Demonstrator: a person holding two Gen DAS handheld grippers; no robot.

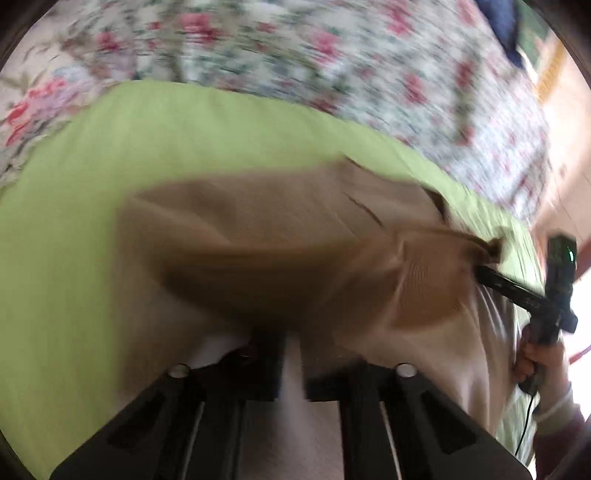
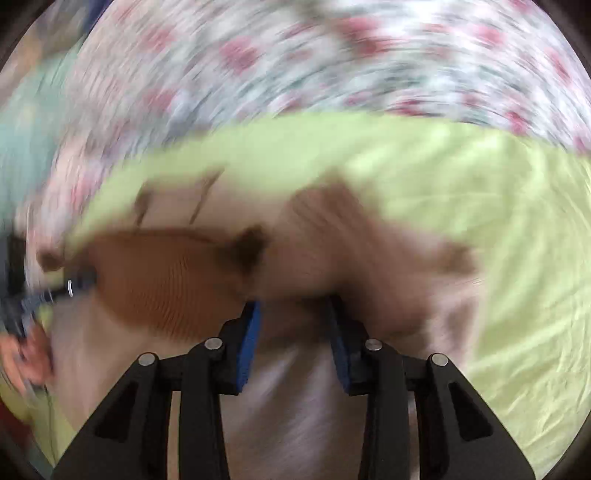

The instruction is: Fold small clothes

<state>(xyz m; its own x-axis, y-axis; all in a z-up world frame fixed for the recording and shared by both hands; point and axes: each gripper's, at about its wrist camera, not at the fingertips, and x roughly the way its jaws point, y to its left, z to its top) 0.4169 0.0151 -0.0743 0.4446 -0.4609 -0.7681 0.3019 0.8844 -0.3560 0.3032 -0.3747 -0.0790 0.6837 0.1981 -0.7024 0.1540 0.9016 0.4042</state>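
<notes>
A tan and brown small garment [image 1: 280, 236] lies on a light green sheet [image 1: 92, 206], with one edge lifted and folded over. My left gripper [image 1: 291, 343] sits at its near edge, fingers close together with cloth between them, shut on the garment. In the left wrist view my right gripper [image 1: 484, 275] is shut on the garment's brown ribbed edge at the right. In the blurred right wrist view the right gripper [image 2: 291, 306] has blue pads [image 2: 251, 343] spread apart, tips buried in the garment [image 2: 332, 251]. The left gripper [image 2: 74, 286] shows at the left edge.
A floral bedspread [image 1: 332, 55] surrounds the green sheet [image 2: 517, 258] at the back. A dark blue item [image 1: 506, 26] lies at the far right. A hand [image 1: 543, 365] holds the right gripper's handle. Both views are motion-blurred.
</notes>
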